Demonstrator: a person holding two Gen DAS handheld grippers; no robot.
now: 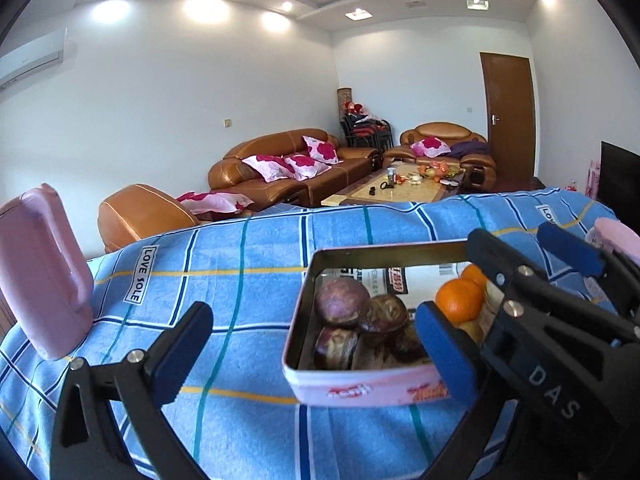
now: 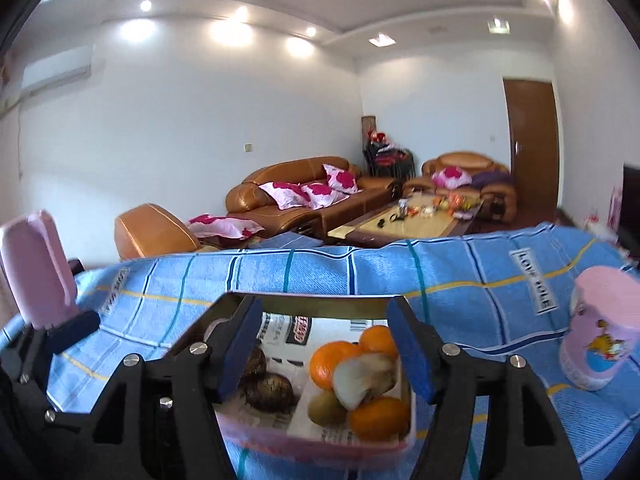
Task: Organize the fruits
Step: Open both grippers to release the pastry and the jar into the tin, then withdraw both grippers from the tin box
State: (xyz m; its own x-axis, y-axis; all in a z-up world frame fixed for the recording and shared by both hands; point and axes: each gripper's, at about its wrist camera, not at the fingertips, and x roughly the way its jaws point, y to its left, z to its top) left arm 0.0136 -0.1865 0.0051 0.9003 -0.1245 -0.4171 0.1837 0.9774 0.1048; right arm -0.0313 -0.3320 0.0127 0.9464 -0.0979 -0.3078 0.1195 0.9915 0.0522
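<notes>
"LOVE SOLE" stands in black capitals on a white label [image 1: 140, 274] sewn to the blue checked cloth [image 1: 240, 280] covering the desk, at its left side in the left wrist view. A second such label [image 2: 534, 282] lies at the right in the right wrist view, its letters blurred. A third [image 1: 545, 213], at the cloth's far right edge, shows only "LO". White capitals "DAS" [image 1: 554, 392] run along the black arm of the hand-held gripper at the right of the left wrist view. Red lettering on the pink tin's near wall [image 1: 348, 392] and on the printed paper inside [image 2: 298, 334] is too blurred to read.
</notes>
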